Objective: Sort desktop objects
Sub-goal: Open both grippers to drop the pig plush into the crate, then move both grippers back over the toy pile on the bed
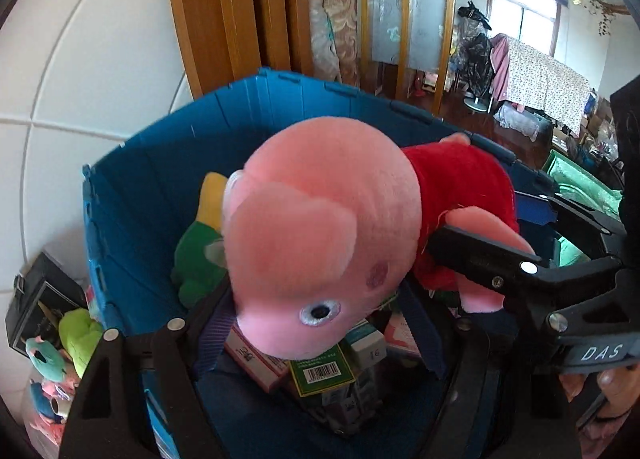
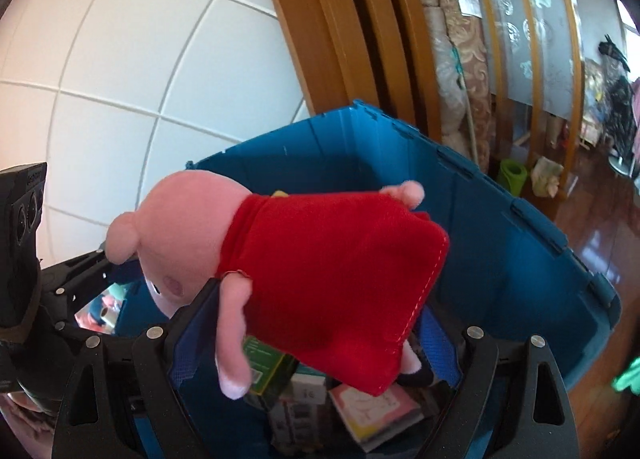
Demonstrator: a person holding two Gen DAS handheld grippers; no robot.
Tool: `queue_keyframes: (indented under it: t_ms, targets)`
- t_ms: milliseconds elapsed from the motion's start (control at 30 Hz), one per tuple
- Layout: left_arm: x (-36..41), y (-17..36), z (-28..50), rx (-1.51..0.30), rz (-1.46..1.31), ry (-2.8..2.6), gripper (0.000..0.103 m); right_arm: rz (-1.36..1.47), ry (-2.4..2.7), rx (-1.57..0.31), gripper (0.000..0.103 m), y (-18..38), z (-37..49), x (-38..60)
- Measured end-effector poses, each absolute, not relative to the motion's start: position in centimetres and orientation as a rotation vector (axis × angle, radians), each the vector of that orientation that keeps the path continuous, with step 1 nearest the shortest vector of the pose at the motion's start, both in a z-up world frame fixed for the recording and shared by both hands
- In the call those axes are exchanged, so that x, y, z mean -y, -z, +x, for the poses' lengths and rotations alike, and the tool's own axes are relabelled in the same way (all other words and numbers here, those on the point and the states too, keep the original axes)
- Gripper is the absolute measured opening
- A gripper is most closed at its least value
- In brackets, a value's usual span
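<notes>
A pink pig plush [image 1: 320, 219] in a red dress [image 2: 332, 271] hangs over the open blue crate [image 1: 152, 187]. My left gripper [image 1: 316, 319] holds its head between the blue-padded fingers [image 1: 216, 335]. My right gripper [image 2: 316, 315] is shut on the dress and body; its black finger [image 1: 480, 255] also shows in the left wrist view, pressing the plush's arm. The crate [image 2: 500, 259] holds boxes, a green carton [image 1: 320, 371], a pink book [image 2: 376, 407] and a green and yellow plush [image 1: 200, 251].
Small plush toys [image 1: 68, 343] and a black box [image 1: 36, 299] lie left of the crate by the white tiled wall [image 1: 80, 79]. A wooden door frame [image 1: 224, 7] stands behind. A green bin [image 1: 580, 183] sits at the right on the wooden floor.
</notes>
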State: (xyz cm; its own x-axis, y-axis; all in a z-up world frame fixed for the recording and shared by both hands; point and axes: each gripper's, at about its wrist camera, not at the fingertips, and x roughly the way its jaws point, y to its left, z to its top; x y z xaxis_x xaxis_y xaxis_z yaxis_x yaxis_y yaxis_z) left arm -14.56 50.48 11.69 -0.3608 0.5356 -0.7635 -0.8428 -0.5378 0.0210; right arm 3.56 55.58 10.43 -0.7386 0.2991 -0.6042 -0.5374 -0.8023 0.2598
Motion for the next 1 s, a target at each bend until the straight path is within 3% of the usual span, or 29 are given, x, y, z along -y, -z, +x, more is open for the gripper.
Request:
queue_keyframes:
  t_ms: [100, 167, 267, 700, 1000]
  targets:
    - [-51.0, -10.8, -14.9, -0.568, -0.984, -1.991, 0.077, -0.797, -2.459, -0.567, 0.091, -9.8, 2.6, -55.7]
    - [-50.9, -10.6, -14.9, -0.584, -1.013, -2.001, 0.077, -0.816, -2.423, -0.57, 0.1, -9.4, 2.0, -55.9]
    - [-51.3, -9.2, -15.5, -0.578, -1.069, -1.979, 0.077, -0.84, -2.379, -0.554, 0.103, -9.2, 1.6, -55.9]
    - [-50.9, -8.6, -16.0, -0.62, -1.114, -2.0, 0.077, -0.958, -2.249, -0.561, 0.103, -8.0, 0.7, -57.0]
    - [-44.7, -12.6, -16.8, -0.53, -1.027, -2.089, 0.077, -0.905, -2.355, -0.475, 0.103, -11.9, -0.4, -52.6]
